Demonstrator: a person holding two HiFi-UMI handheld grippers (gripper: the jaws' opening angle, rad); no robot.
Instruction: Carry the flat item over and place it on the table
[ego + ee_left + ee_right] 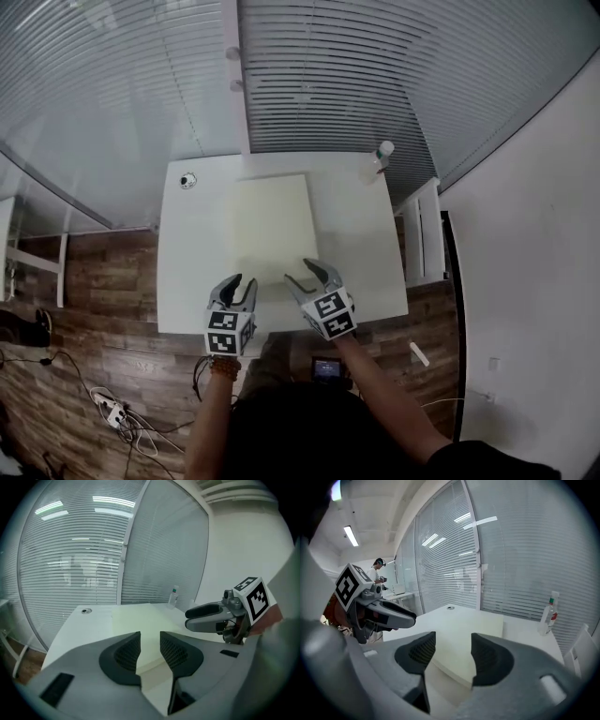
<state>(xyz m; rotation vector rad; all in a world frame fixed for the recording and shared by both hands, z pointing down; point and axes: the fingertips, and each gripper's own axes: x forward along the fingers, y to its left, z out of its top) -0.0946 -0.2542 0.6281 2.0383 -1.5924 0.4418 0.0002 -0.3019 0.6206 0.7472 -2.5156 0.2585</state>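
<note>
Even, cool light all round; ceiling tube (350, 535) glowing, glare streaks on the blinds (79, 559), fisheye corners dark and bent.

No text, brand or number can be read anywhere. The bottle (549, 613) at the far right corner of the table (187, 281) bears a label with a red patch, too small to read. The cubes on the left gripper (240, 281) and right gripper (297, 271) show only black-and-white square marker patterns, no letters or digits.
</note>
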